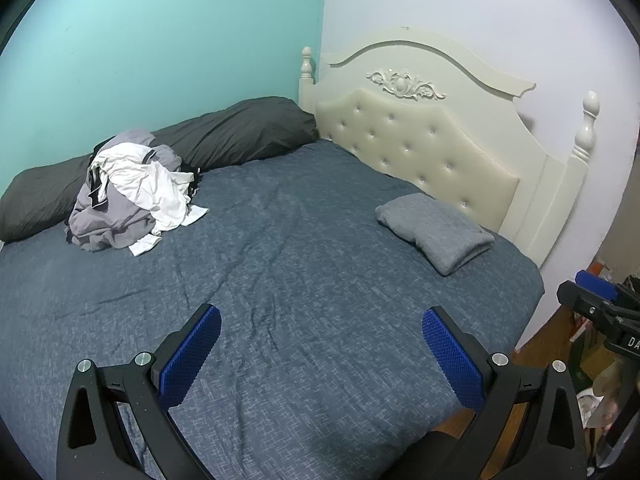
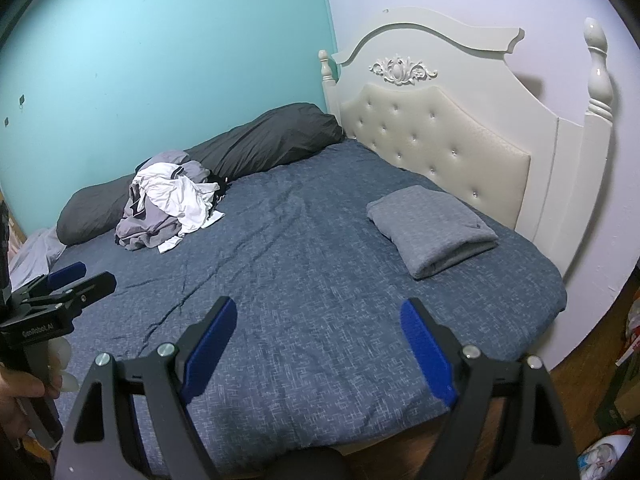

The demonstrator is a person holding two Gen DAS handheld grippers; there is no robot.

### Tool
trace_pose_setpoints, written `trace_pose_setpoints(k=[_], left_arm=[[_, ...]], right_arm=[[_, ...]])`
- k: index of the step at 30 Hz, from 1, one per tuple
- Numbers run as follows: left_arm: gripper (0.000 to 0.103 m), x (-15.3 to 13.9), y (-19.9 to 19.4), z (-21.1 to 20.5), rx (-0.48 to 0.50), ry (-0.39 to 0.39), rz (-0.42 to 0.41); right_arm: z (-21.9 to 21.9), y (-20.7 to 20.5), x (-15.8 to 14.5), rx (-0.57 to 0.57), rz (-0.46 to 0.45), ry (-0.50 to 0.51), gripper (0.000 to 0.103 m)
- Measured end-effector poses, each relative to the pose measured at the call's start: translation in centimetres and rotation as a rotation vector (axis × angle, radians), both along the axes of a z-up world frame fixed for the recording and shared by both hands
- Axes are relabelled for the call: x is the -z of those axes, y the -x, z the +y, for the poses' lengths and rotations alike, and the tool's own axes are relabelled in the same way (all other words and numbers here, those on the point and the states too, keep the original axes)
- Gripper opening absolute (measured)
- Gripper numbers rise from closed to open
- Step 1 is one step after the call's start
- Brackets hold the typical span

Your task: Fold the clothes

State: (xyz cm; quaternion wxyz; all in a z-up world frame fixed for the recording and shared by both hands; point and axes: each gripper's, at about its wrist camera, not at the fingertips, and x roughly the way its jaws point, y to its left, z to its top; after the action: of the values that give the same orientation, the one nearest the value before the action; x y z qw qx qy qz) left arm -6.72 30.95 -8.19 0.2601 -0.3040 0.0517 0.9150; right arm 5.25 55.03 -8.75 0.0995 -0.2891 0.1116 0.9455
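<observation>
A heap of unfolded grey and white clothes (image 1: 132, 200) (image 2: 168, 204) lies at the far left of the bed, against a long dark pillow (image 1: 224, 140) (image 2: 256, 144). A folded grey garment (image 1: 436, 232) (image 2: 432, 228) rests near the headboard on the right. My left gripper (image 1: 320, 320) hovers open over the blue bedspread (image 1: 280, 260) with nothing between its blue pads. My right gripper (image 2: 318, 312) is likewise open and empty above the near part of the bed (image 2: 300, 260). Each gripper shows at the edge of the other's view, the right (image 1: 592, 296) and the left (image 2: 72, 280).
A cream tufted headboard (image 1: 420, 136) (image 2: 440, 128) with posts closes the bed's right end. Teal and white walls stand behind. Wooden floor with boxes and clutter (image 2: 616, 400) lies beyond the bed's right edge. A hand (image 2: 16, 396) holds the left gripper's handle.
</observation>
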Motion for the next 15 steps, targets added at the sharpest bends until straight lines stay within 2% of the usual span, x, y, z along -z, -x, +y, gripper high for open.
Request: trace_pose_setpoints(k=[15], left_arm=[[0.103,0.09,-0.18,0.53,0.022,0.001,-0.005]], right_arm=[[0.02,-0.15,-0.01,0.007,0.000,0.001,0.085]])
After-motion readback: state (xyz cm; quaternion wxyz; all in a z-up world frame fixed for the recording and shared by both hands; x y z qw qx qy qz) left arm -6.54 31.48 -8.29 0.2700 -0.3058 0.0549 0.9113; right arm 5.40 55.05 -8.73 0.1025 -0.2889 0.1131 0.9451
